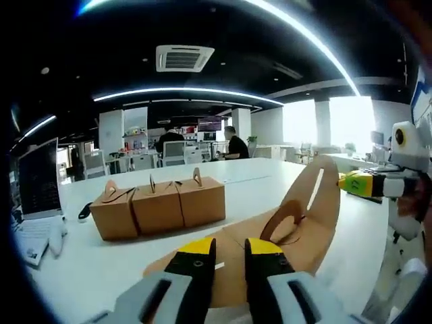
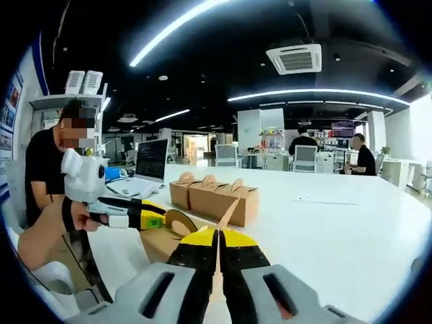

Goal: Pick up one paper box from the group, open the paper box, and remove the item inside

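Observation:
An opened brown paper box [image 1: 297, 229] lies flattened on the white table [image 1: 88, 263], one long flap [image 1: 322, 189] raised. My left gripper [image 1: 231, 248] is shut on its near panel. From the right, my right gripper [image 1: 343, 182] pinches the raised flap's edge. In the right gripper view my right gripper [image 2: 217, 236] is shut on the thin flap edge [image 2: 227, 210], and my left gripper [image 2: 160, 217] holds the box [image 2: 162, 243] by its round tab. A row of three closed paper boxes [image 1: 158, 206] [image 2: 216, 194] stands behind. No item from inside the box can be seen.
A laptop [image 1: 37, 179] [image 2: 152, 158] and a white mouse [image 1: 57, 236] lie at the table's left end. A person [image 2: 44, 169] holds the grippers. Two people [image 1: 236, 143] sit at desks far back. Bare table [image 2: 337, 223] stretches to the right.

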`<state>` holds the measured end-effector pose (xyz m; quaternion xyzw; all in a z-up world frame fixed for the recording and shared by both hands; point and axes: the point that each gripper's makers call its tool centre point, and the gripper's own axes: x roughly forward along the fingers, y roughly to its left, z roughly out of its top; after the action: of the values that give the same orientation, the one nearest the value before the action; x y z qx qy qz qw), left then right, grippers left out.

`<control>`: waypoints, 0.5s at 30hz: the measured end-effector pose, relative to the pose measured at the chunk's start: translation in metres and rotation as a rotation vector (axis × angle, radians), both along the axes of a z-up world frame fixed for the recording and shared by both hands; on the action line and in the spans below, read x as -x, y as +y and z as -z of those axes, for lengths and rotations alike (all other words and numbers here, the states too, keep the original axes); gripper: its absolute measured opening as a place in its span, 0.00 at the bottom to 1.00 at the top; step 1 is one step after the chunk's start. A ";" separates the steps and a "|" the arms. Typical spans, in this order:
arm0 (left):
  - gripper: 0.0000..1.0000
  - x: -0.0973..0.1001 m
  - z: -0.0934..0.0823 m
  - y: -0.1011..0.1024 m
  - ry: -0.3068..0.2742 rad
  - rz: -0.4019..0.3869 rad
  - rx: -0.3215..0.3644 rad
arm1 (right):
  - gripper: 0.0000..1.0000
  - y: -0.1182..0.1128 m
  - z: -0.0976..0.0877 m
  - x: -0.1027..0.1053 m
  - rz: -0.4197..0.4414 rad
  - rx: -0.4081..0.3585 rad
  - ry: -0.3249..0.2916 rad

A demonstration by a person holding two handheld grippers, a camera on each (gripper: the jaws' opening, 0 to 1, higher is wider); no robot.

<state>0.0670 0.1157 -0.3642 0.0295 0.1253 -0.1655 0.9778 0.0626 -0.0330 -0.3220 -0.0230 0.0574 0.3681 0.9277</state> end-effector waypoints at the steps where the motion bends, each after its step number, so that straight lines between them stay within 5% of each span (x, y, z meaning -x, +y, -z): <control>1: 0.20 0.000 0.000 0.000 0.000 0.000 0.001 | 0.03 -0.001 0.001 -0.001 0.002 0.000 0.003; 15: 0.20 0.004 0.001 -0.004 -0.004 0.005 0.010 | 0.04 -0.017 0.026 -0.007 0.033 -0.013 0.073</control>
<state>0.0629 0.1118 -0.3653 0.0253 0.1226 -0.1685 0.9777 0.0696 -0.0500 -0.3480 -0.0025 0.0891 0.3538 0.9311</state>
